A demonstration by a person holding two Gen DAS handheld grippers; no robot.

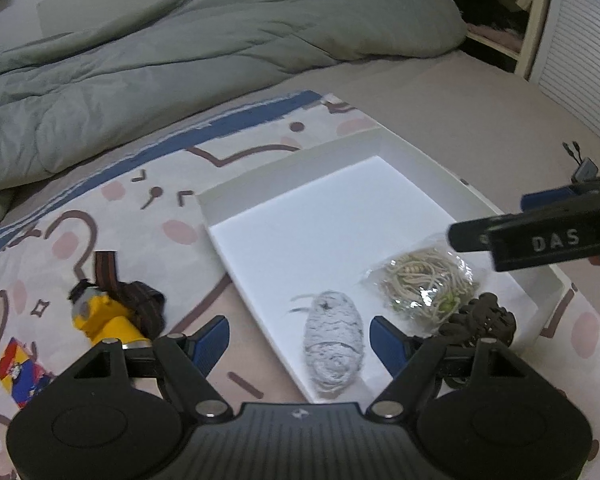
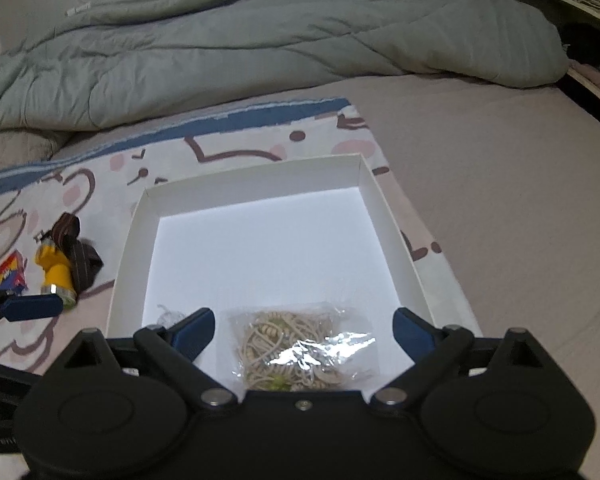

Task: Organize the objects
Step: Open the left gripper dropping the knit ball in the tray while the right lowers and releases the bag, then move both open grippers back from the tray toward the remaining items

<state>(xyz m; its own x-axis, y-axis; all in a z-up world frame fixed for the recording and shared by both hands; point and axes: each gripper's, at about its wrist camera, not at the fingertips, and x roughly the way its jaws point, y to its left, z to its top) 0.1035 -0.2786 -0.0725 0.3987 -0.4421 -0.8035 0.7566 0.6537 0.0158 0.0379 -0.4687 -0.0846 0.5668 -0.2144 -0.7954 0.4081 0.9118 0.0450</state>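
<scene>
Left wrist view: the left gripper (image 1: 299, 340) hangs wide open and empty over the near edge of the white box (image 1: 288, 168), its jaws straddling a grey yarn ball (image 1: 334, 350) that lies inside. A clear bag of cords (image 1: 420, 284) and a dark clip (image 1: 482, 318) lie beside it in the box. Outside, on the patterned cloth (image 1: 140, 184) spread over the bed, remain a yellow headlamp (image 1: 106, 320) with its brown strap and a small colourful pack (image 1: 18, 372), near each other and well apart from the box.

Right wrist view: the right gripper (image 2: 304, 330) is likewise wide open, holding nothing, poised above the bag (image 2: 304, 350).

Judgement: three items are boxed, two outstanding. The headlamp is the likely next pick for the left gripper. Recommend closing on the rigid yellow body rather than the loose strap, lifting clear of the box wall, and setting it in the bare far half.
</scene>
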